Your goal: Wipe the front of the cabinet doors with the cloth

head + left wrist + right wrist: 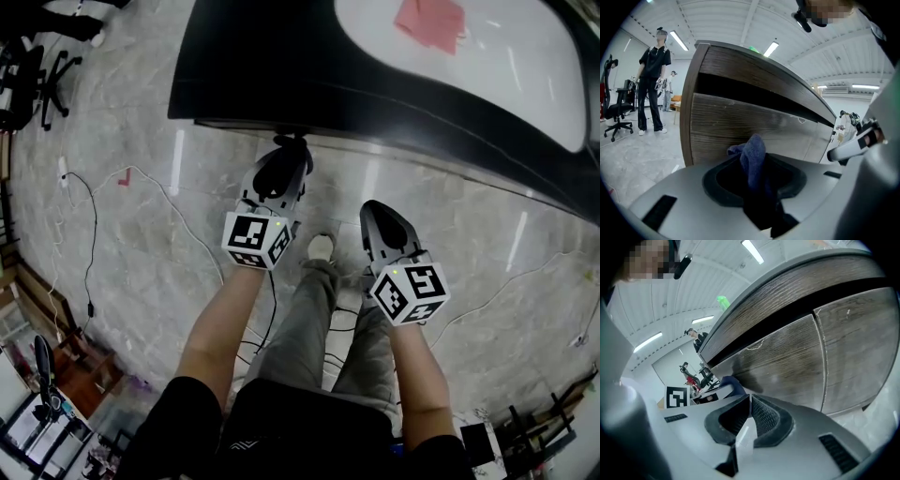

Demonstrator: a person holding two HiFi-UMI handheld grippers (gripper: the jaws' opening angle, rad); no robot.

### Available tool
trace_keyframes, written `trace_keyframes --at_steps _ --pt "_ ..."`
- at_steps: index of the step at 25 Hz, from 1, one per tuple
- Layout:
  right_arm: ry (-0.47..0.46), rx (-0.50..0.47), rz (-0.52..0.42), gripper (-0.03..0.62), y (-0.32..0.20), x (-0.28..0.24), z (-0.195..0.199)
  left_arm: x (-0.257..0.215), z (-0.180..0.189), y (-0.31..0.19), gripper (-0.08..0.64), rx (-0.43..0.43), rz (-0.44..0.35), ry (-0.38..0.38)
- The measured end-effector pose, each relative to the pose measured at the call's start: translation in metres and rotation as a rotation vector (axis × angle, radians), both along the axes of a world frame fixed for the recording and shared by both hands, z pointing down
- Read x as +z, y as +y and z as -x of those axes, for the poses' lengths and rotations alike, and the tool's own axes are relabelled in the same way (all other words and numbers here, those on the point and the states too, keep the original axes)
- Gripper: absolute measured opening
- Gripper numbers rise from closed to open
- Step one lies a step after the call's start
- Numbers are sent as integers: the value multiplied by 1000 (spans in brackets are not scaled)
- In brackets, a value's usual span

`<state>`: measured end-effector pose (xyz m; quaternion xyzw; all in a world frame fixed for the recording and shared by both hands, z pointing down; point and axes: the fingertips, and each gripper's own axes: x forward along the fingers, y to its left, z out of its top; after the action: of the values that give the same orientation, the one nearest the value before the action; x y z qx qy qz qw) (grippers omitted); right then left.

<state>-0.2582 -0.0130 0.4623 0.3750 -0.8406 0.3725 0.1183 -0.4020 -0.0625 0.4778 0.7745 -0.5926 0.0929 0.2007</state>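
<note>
The blue cloth (753, 153) is pinched between the fingers of the left gripper (752, 165). The fingers are closed tight on it, and a soft lump of cloth sticks up out of them. The cloth is right up by the cabinet door (740, 123), low down near the door's left end. I cannot tell if it touches the wood. The door is grey-brown wood with a dark gap running along above it.

In the head view the left gripper (289, 152) points at the bottom edge of the cabinet. The right gripper (373, 212) is beside it, a bit farther back from the cabinet. In the right gripper view, the right gripper (749, 401) has its fingers pressed together with nothing between them. Past them are two more doors (848, 343) with a thin line between them.

The counter (281, 66) on top of the cabinet is black with a white part, and a pink sheet (431, 21) lies on the white part. The floor (141, 234) is grey stone with thin cables (94, 234) on it. The person's legs and a light shoe (321, 246) show between the two grippers. Far off to the left another person (652, 79) in black stands near a black chair (614, 110).
</note>
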Motion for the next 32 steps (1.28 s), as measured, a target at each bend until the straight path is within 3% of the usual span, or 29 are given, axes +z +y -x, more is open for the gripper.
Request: trace_keyframes --at_steps 9,24,32 --pt "-11 62 5 38 0 0 -62 3 -63 -5 132 47 -5 25" --pt "12 197 24 38 17 15 -196 14 -203 -23 132 176 -19 38" --pt "18 230 30 38 24 19 -239 14 -259 -23 132 250 -31 26"
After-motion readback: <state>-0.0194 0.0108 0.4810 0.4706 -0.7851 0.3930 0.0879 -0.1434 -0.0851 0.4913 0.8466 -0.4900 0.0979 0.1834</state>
